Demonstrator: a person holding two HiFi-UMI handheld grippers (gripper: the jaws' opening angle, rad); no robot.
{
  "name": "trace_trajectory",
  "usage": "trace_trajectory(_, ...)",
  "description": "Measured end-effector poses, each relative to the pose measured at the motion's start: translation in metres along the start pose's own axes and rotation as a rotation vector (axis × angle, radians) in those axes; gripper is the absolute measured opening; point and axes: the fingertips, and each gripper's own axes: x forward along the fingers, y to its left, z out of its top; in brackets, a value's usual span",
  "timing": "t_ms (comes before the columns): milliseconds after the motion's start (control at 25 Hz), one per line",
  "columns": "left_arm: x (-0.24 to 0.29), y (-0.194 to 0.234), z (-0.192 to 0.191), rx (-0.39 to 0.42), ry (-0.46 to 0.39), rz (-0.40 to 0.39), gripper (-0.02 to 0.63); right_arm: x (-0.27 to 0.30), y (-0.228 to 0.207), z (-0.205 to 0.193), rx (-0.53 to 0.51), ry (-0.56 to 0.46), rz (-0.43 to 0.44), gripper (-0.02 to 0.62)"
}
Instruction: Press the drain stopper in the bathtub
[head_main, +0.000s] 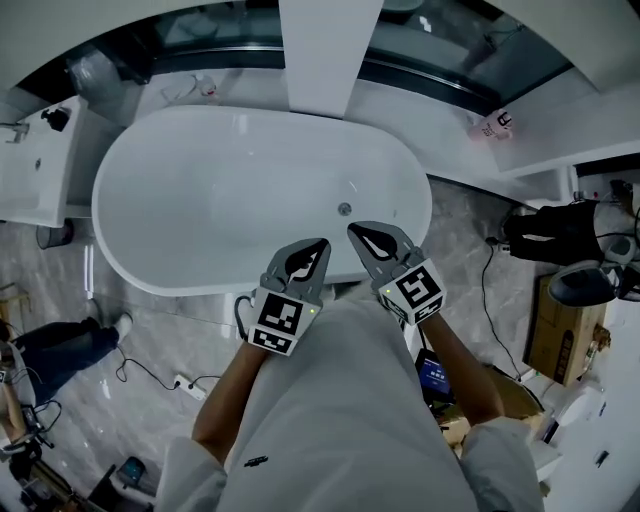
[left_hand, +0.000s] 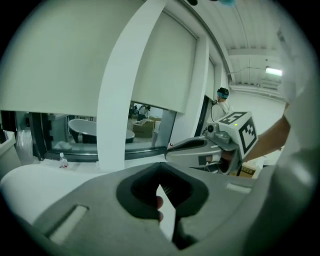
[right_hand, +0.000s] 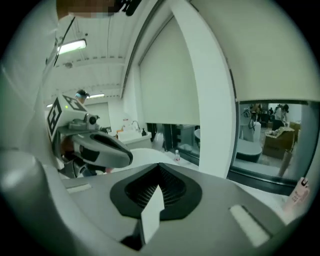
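text: none legible | left marker cube (head_main: 277, 322), right marker cube (head_main: 413, 292): black-and-white square patterns, no letters | pink bottle (head_main: 495, 125): label too small | cardboard box (left_hand: 246, 171): print blurred

The person's bare forearms (head_main: 225, 395) reach forward side by side, holding the grey plastic left gripper (head_main: 320, 243) and the grey plastic right gripper (head_main: 352, 230) angled tip toward tip, each with jaws closed together and empty.

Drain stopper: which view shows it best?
Head view: the drain stopper shows as a small round dot on the bathtub floor, unobstructed, just beyond the right gripper. Neither gripper view shows it; both aim level across the room instead.
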Motion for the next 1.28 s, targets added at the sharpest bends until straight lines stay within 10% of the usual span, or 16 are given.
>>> trace_trajectory(560, -0.051, -0.013, 0.100, -0.029, -0.292, 0.065, 0.005, -0.057, 0.032, 0.119, 0.116, -0.348, -0.109, 0.003)
trace_trajectory(1280, -0.077, -0.008, 0.079, -0.044, -0.267, 0.154, 0.005, -0.061, 0.062, 0.103, 0.163, -0.334, -0.194, 0.000)
